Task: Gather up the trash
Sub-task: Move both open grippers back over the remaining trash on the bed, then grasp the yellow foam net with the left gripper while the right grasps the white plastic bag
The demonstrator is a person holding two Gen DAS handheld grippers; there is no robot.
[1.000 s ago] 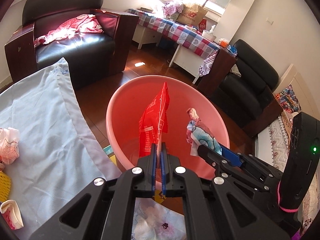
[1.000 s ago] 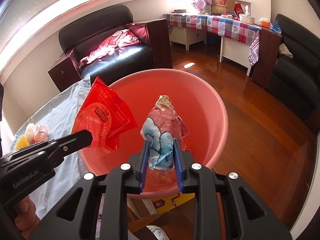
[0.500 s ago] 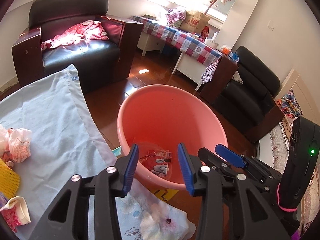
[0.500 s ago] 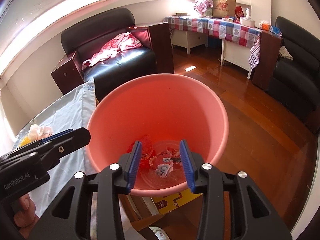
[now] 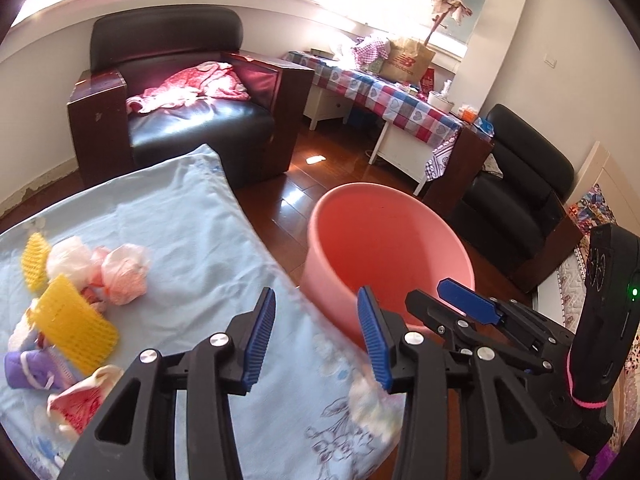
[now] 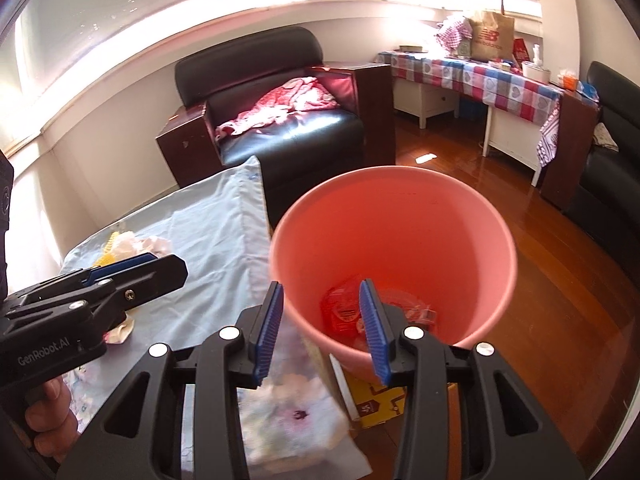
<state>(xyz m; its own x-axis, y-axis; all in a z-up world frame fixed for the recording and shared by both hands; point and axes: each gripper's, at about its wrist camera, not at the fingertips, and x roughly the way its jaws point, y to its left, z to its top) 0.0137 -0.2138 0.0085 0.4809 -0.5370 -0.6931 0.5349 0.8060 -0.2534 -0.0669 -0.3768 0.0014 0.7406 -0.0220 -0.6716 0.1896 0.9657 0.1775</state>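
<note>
With both tools empty & jaws wide over the pink bucket (image 6: pixel 394 240), remaining trash pile (image 5: pixel 80 292) sits on the blue cloth (image 5: pixel 192 232) off to the left, so left gripper (image 5: pixel 316 336) is nearer than right gripper (image 6: pixel 322 326).

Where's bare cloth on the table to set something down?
Free: the cloth strip between the trash pile and the edge nearest the bin, and the far corner toward the armchair. Crowded: the left side, around the pile.
</note>
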